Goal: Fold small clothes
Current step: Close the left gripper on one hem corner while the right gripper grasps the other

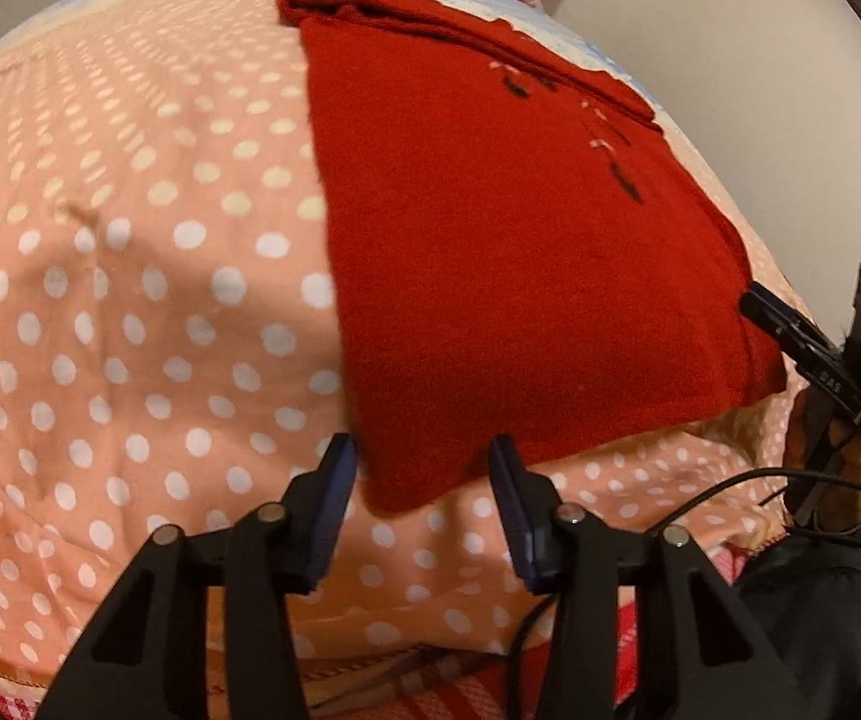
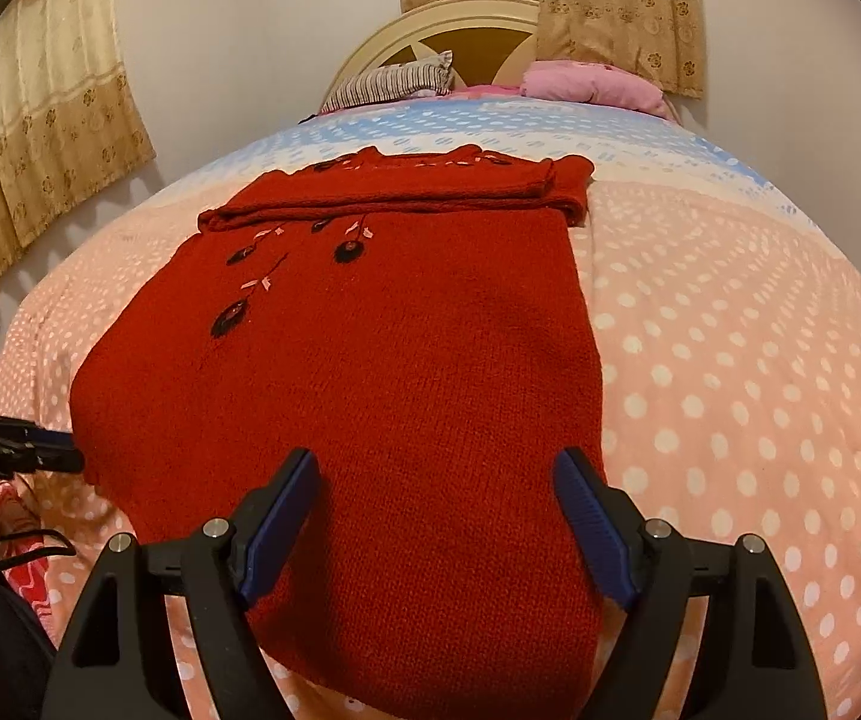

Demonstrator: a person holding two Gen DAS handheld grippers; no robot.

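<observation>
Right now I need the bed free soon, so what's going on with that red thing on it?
A person is folding a red knitted sweater on the polka-dot bedspread, working a pair of tongs in each hand. The sleeves are already folded across the top. The left tongs straddle one bottom corner without pinching it. The right tongs hang open over the hem at the other bottom corner. Neither grips the knit yet.
</observation>
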